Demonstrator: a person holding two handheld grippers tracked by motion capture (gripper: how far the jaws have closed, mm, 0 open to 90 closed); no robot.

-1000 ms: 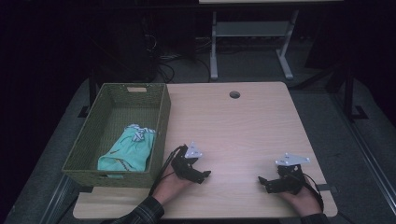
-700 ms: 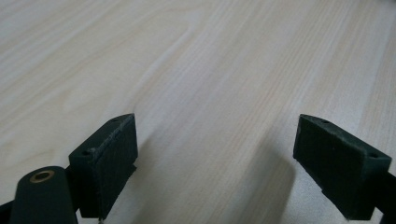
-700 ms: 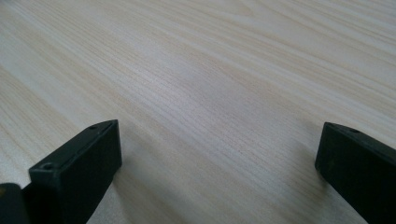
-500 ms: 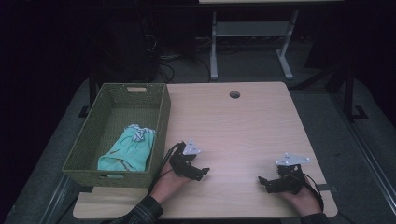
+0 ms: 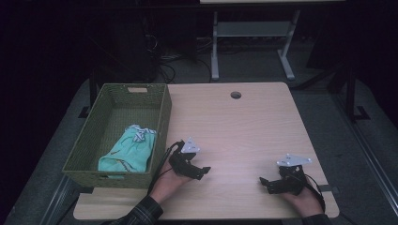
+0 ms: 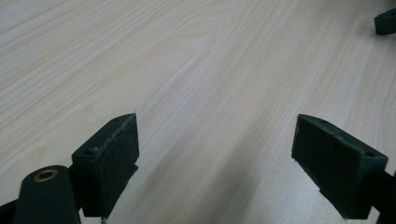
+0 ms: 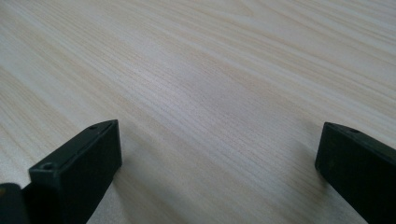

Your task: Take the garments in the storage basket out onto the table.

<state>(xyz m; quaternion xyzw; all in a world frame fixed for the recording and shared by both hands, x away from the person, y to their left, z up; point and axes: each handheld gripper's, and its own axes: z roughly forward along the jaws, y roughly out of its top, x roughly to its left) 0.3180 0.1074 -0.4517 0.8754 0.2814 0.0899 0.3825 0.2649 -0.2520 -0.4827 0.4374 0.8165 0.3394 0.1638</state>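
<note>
Since 1 s ago the left gripper (image 5: 199,171) has edged slightly toward the basket (image 5: 84,154) and turned; the right gripper (image 5: 270,183) has barely moved. Both rest low over the bare wooden surface (image 5: 234,126), fingers (image 6: 112,154) spread wide and holding nothing; the right gripper's fingers (image 7: 79,172) likewise frame bare wood. The green garment (image 5: 129,150) lies folded inside the basket, just left of the left gripper. Judged step: start position, nothing yet grasped. The next move likely calls for lifting the left gripper over the basket wall and down onto the garment.
</note>
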